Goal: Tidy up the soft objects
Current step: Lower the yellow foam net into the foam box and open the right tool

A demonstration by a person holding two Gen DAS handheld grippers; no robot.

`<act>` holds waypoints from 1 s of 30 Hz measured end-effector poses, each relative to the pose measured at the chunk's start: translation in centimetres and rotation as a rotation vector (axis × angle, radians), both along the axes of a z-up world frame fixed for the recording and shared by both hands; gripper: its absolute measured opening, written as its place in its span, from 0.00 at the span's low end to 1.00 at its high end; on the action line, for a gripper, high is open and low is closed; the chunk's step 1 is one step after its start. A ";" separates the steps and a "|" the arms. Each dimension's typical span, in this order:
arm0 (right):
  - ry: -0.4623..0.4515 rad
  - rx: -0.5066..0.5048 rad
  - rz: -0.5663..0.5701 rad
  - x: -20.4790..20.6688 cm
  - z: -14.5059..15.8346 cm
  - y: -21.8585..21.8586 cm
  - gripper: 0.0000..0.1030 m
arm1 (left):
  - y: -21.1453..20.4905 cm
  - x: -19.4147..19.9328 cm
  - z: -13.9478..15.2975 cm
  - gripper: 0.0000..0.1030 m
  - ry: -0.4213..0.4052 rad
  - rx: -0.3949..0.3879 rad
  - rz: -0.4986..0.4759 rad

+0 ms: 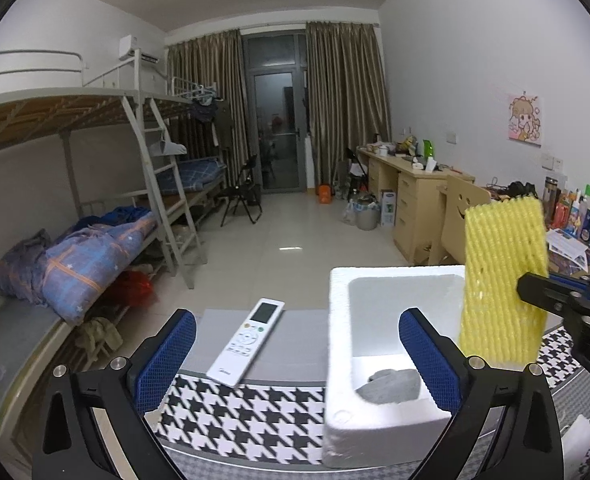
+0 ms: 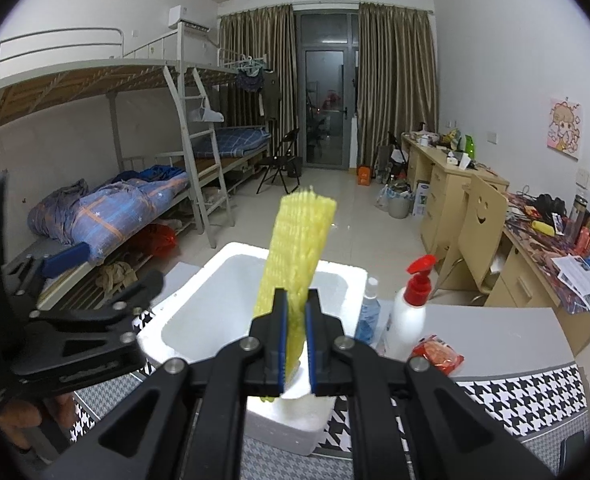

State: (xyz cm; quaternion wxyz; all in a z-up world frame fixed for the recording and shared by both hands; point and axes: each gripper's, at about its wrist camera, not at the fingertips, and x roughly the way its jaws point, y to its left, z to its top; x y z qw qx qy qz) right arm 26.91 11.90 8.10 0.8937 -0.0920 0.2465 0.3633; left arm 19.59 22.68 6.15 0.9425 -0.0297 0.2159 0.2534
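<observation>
Nearest the right wrist camera, the right gripper (image 2: 295, 320) is nearly closed, its blue-padded jaws pinching the lower part of a yellow foam net sleeve (image 2: 295, 248). The sleeve stands almost upright, its long axis rising out of the jaws and leaning slightly forward. It is soft, ribbed mesh, flattened where it is squeezed.

Directly below and ahead of those jaws sits a white foam box (image 2: 345, 276), open-topped, thick-walled and rigid. In the left wrist view a crumpled grey cloth (image 1: 391, 386) lies on its floor. The sleeve hangs over the box's near edge, so the right gripper is by far the nearer one to drop it in; probably only a short move forward and down is needed.

The left gripper (image 1: 295, 360) is wide open and holds nothing. Its textured blue pads (image 1: 171, 356) straddle the box's left wall.

Further out, a white remote (image 1: 247, 342) lies to the left on the houndstooth table cover (image 1: 235, 412). To the right of the box stand a red-topped pump bottle (image 2: 409, 308), a small spray bottle (image 2: 369, 312) and a red packet (image 2: 437, 354).
</observation>
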 end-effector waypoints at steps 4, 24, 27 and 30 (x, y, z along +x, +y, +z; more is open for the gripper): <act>0.007 -0.027 0.000 0.4 -0.6 1.1 0.10 | 0.3 -0.8 -0.2 0.99 -0.011 -0.013 -0.005; 0.074 -0.091 0.010 1.9 -3.0 3.1 0.61 | 1.2 -2.7 -2.0 0.99 -0.004 -0.061 0.014; 0.071 -0.088 0.015 1.5 -2.7 2.8 0.61 | 1.0 -3.1 -2.0 0.99 -0.006 -0.066 0.010; 0.070 -0.074 0.019 1.0 -2.3 2.1 0.61 | 0.8 -3.7 -1.9 0.99 -0.007 -0.057 0.004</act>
